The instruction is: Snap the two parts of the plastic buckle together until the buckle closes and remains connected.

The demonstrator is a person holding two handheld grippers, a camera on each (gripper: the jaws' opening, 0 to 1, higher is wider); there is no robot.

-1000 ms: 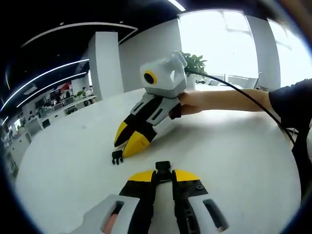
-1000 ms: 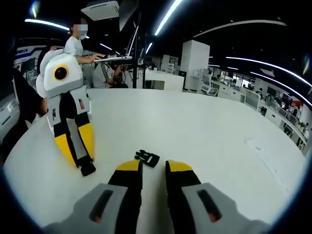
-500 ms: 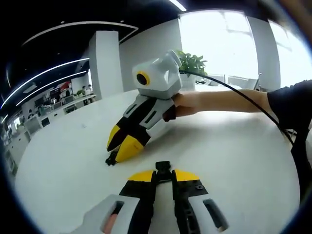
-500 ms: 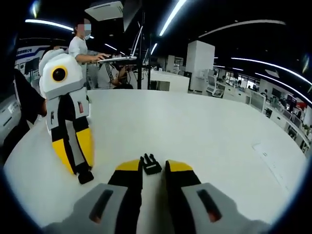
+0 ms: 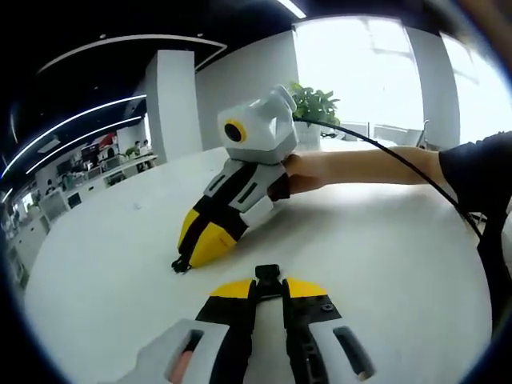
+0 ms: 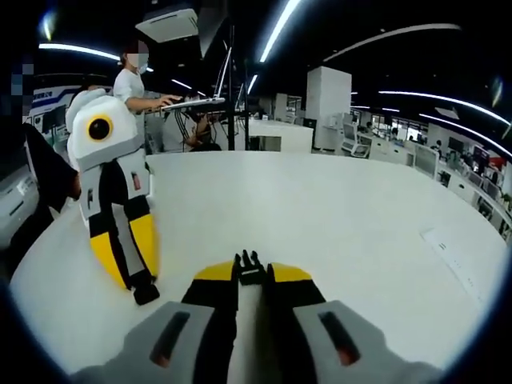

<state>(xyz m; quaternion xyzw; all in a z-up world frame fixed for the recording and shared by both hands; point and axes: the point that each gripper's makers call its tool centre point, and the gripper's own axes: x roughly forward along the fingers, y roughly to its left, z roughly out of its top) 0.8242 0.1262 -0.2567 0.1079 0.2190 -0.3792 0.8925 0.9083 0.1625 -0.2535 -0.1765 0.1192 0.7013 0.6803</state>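
1. Buckle halves sit apart on the white table [image 5: 384, 240], each one caught in one of my two tools.
2. In the left gripper view, my left gripper [image 5: 268, 290] rises from the bottom centre, its yellow-tipped jaws clenched on the socket half [image 5: 267, 274], a small black piece poking out just above the tips.
3. In the same view my right gripper [image 5: 186, 256] slants down from the upper middle toward the left of centre, nose on the table, with a black bit of the pronged half [image 5: 181, 264] showing at its tips.
4. My hand [image 5: 308, 170] grips that tool's body at centre right, and a black cable [image 5: 384, 146] arcs off to the right over my forearm.
5. In the right gripper view, my right gripper [image 6: 253, 276] comes up from the bottom centre, jaws squeezed on the pronged half [image 6: 250, 266], whose prongs point up past the tips.
6. There, my left gripper [image 6: 140, 280] stands at the left of the frame, tips down on the table [image 6: 336, 208], holding the socket half [image 6: 146, 293] as a dark lump at its nose.
7. The two halves lie near each other but well short of touching.
8. A person [image 6: 132, 76] stands at a desk in the upper left of the right gripper view.
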